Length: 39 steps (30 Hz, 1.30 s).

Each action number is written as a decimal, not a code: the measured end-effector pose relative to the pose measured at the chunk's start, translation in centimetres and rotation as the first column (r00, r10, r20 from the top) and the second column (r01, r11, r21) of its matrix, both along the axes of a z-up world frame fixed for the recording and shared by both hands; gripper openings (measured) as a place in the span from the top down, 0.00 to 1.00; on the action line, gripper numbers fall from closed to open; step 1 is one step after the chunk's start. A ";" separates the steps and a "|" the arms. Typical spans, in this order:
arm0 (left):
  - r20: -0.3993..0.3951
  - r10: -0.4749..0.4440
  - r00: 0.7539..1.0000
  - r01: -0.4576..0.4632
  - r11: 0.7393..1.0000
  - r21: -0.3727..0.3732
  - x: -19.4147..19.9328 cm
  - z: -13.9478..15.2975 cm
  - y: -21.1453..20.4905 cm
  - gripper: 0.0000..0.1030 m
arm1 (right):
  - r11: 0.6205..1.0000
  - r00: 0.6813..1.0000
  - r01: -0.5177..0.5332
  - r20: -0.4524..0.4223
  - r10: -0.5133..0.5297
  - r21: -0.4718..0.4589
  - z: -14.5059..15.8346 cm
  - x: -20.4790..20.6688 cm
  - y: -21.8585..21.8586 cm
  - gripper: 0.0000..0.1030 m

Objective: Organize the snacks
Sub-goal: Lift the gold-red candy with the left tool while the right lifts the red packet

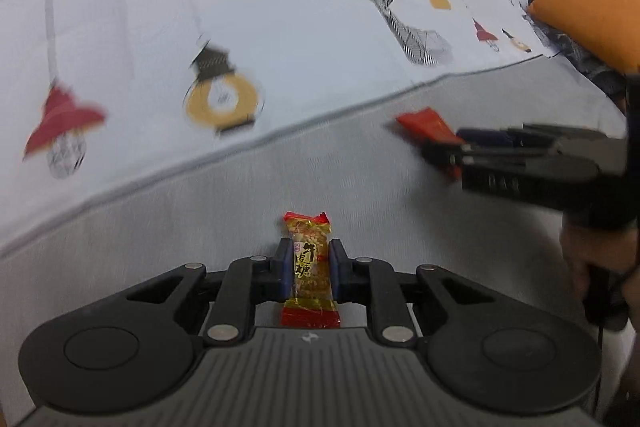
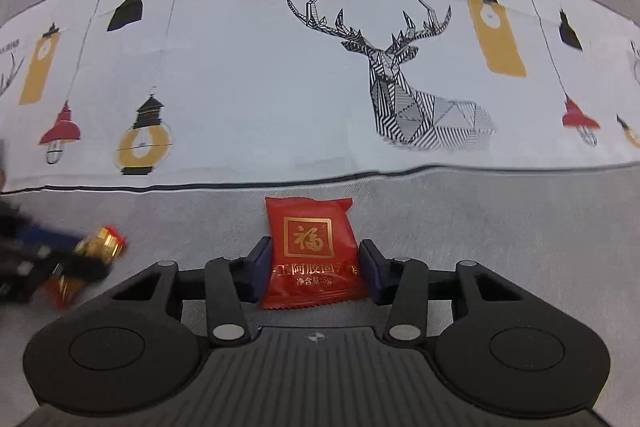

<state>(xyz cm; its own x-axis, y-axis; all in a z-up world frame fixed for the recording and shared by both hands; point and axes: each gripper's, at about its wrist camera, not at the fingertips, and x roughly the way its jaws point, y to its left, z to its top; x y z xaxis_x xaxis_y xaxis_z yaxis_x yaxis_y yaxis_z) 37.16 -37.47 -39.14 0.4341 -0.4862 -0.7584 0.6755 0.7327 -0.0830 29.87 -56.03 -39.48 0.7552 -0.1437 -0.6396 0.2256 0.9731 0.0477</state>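
Observation:
My left gripper (image 1: 310, 269) is shut on a gold and red nougat candy (image 1: 310, 267), held lengthwise between the blue pads. My right gripper (image 2: 316, 269) is shut on a red square snack packet (image 2: 314, 251) with a gold character on it. In the left wrist view the right gripper (image 1: 440, 151) is at the right, holding the red packet (image 1: 424, 127) above the grey cloth. In the right wrist view the left gripper (image 2: 72, 263) is at the far left, blurred, with the gold candy (image 2: 100, 241) in it.
A grey tablecloth (image 2: 480, 227) has a white printed band (image 2: 260, 67) with lamps, a deer and the words FASHION HOME. An orange cushion (image 1: 592, 15) lies at the far right over dark patterned fabric (image 1: 588, 63).

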 end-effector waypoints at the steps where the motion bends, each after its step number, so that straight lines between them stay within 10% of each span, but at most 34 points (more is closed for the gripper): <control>1: -0.007 0.015 1.000 -0.015 1.000 0.001 -0.5 0.0 0.6 0.81 | 1.000 1.000 -0.009 -0.003 0.009 -0.010 0.2 -0.4 0.5 0.54; 11: -0.078 0.246 0.966 -0.249 0.968 -0.027 -3.9 6.1 10.2 0.91 | 0.957 0.966 -0.166 0.154 0.205 -0.237 9.7 -7.9 12.1 0.54; 19: 0.012 0.280 0.960 -0.278 0.958 -0.066 -6.5 12.2 16.4 0.91 | 0.918 0.915 -0.228 0.251 0.316 -0.326 16.0 -12.6 23.6 0.54; 22: -0.053 0.244 0.968 -0.247 0.968 -0.052 -7.2 11.2 17.3 0.77 | 0.912 0.909 -0.239 0.254 0.331 -0.335 16.9 -13.2 25.9 0.54; 23: -0.060 0.244 0.968 -0.246 0.968 -0.048 -7.5 10.8 17.4 0.56 | 0.912 0.910 -0.239 0.250 0.330 -0.334 16.8 -13.4 26.2 0.54; 26: -0.074 0.228 0.971 -0.232 0.971 -0.059 -8.2 9.1 16.9 0.40 | 0.922 0.935 -0.206 0.213 0.285 -0.327 14.9 -13.7 25.2 0.54; 32: -0.161 0.209 0.965 -0.220 0.974 -0.053 -6.4 4.8 13.4 0.42 | 0.955 0.979 -0.193 0.012 0.201 -0.225 7.0 -13.1 20.0 0.54; 39: -0.207 0.255 0.944 -0.269 0.962 -0.042 -1.7 0.6 9.8 0.52 | 0.973 0.979 -0.206 -0.022 0.205 -0.108 3.6 -11.7 16.3 0.53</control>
<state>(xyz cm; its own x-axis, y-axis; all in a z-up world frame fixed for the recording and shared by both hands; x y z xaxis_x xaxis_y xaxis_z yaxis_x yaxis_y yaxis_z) 35.51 -27.70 -38.54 0.3977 -0.4298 -0.8106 0.4252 0.8692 -0.2522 18.12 -39.77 -35.89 0.7692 -0.0554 -0.6366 0.0201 0.9978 -0.0625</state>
